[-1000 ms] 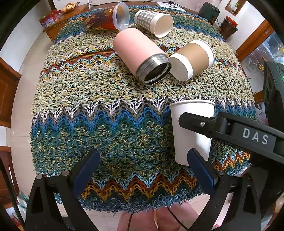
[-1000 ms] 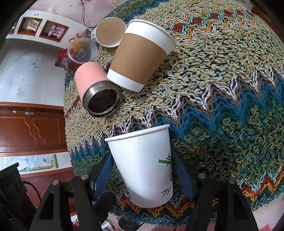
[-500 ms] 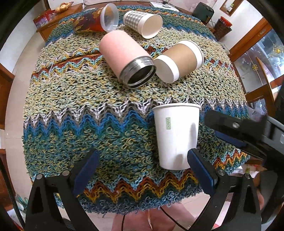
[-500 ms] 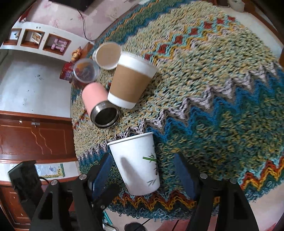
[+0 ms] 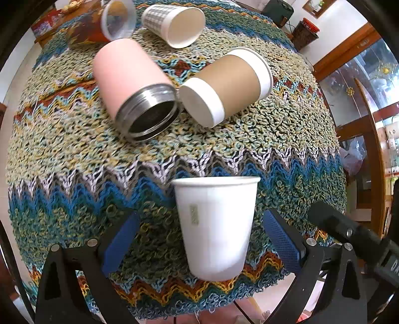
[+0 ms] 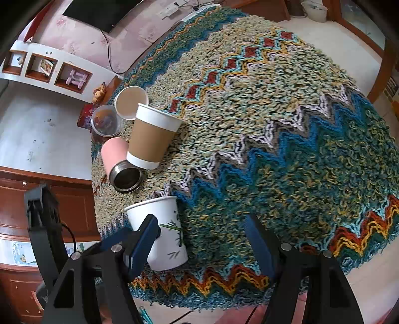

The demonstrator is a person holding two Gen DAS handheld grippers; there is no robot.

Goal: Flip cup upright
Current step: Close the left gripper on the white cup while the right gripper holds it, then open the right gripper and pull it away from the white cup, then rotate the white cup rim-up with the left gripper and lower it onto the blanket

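- The plain white paper cup with a green bamboo print [image 6: 163, 230] now stands mouth-up near the front edge of the table [image 5: 286, 139], which is covered in a shaggy zigzag-patterned knitted cloth; a second ago it sat between the right hand-held gripper's blue pads.
- The right hand-held gripper [image 6: 202, 236] has let go and backed away: its jaws are spread wide with nothing in them, and the cup sits off to the side, partly behind one pad.
- The left hand-held gripper [image 5: 199, 239] has swung round so the white cup [image 5: 215, 224] stands between its wide-open blue pads, clear of both; before, the cup was off towards one pad.
- I judge this cup's flip finished.
- Four vessels lie on their sides further back: a pink steel-rimmed flask [image 5: 134, 84], a brown-sleeved paper cup [image 5: 229, 84], a grey checked paper cup [image 5: 174, 22] and a clear plastic cup [image 5: 117, 20].
- These have not shifted and probably come next.
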